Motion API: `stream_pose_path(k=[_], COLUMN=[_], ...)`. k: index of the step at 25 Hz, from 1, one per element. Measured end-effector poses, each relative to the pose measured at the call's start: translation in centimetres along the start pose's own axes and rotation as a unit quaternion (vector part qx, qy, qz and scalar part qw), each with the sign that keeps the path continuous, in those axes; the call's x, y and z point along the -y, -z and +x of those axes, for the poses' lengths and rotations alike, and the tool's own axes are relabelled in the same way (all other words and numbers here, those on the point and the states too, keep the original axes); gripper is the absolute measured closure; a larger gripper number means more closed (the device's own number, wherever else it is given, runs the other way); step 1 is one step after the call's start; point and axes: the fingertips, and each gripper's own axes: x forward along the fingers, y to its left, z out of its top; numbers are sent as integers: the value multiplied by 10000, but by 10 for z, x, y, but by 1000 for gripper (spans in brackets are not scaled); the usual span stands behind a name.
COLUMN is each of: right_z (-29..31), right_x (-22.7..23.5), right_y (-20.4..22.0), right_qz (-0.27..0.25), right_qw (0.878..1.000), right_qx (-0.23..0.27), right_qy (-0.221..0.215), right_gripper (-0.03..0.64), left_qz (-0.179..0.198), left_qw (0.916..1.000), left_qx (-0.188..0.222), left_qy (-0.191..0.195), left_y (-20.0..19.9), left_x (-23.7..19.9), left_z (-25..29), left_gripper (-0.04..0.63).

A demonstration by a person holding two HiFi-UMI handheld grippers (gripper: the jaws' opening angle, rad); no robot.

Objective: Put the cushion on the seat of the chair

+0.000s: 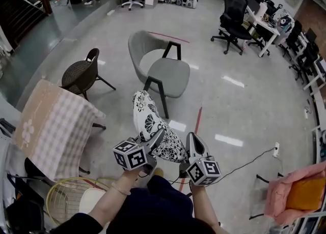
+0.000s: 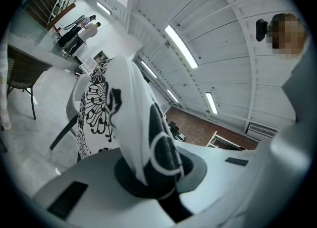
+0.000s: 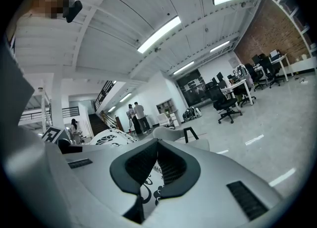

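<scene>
Left gripper [image 1: 155, 137] nearest, jaws pinched tight on the black-and-white cushion [image 1: 152, 123] at its left edge, cushion held in the air between both grippers, right gripper [image 1: 195, 144] jaws closed on its right edge, grey chair [image 1: 170, 77] just beyond, cushion short of its seat.

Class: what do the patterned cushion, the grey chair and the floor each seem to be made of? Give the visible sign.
Cushion: probably soft cloth, matt, black floral print on white; it folds where gripped.
Grey chair: seat and back look upholstered, matt; dark legs, metal or wood, unclear.
Floor: hard, glossy; it shows bright streaks of reflected light.
</scene>
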Motion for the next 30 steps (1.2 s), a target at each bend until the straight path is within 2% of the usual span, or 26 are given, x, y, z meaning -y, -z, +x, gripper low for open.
stream_pose_path(k=[20,30], right_z=[51,71], right_x=[38,53], right_y=[-13,-9], right_qz=[-7,77], right_qw=[9996,9997], right_qx=[-61,-191], right_qy=[-262,-165], right_gripper=[611,611], left_qz=[59,-73], left_qw=[9998,9998], left_qx=[165,92], left_qy=[-106,-161], left_y=[-13,-18], left_x=[-18,-37], left_z=[57,77], left_gripper=[572,572])
